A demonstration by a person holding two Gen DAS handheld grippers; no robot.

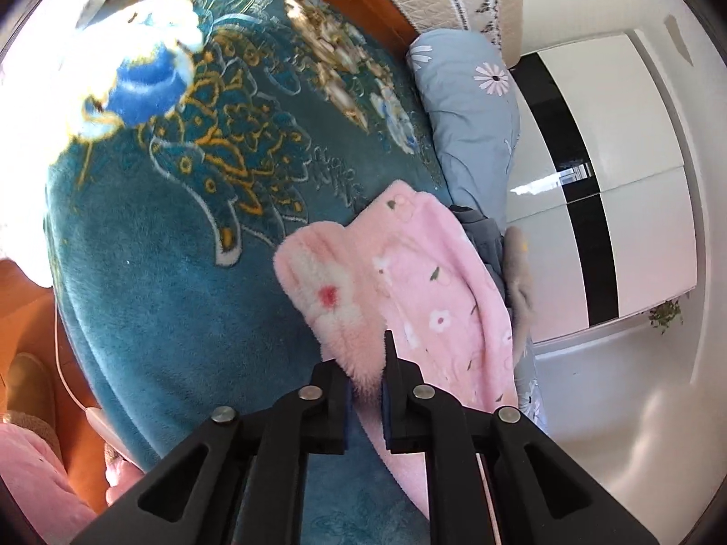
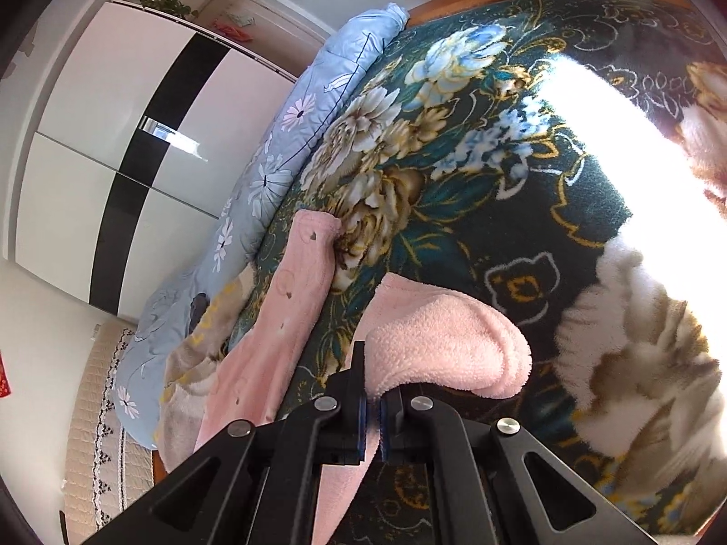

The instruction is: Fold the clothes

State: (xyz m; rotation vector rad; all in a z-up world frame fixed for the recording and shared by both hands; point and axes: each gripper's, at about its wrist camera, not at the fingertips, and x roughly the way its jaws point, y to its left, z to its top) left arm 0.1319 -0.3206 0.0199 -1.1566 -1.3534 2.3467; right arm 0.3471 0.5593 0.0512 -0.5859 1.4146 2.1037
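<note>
The left gripper (image 1: 368, 390) and right gripper (image 2: 372, 408) each pinch the pink fleece flowered garment (image 1: 409, 272), which stretches from bottom centre toward the upper middle across the teal floral plush blanket (image 1: 181, 250).

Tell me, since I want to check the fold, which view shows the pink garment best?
The left wrist view: the pink garment spreads across the teal blanket, flower print and fluffy lining visible, pinched in the left gripper. The right wrist view shows only a folded lobe and a narrow strip, clamped in the right gripper.

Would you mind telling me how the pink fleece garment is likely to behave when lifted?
The pink fleece garment probably droops floppily: it already folds and sags between grips. Its plush pile suggests it is light and unlikely to slip.
</note>
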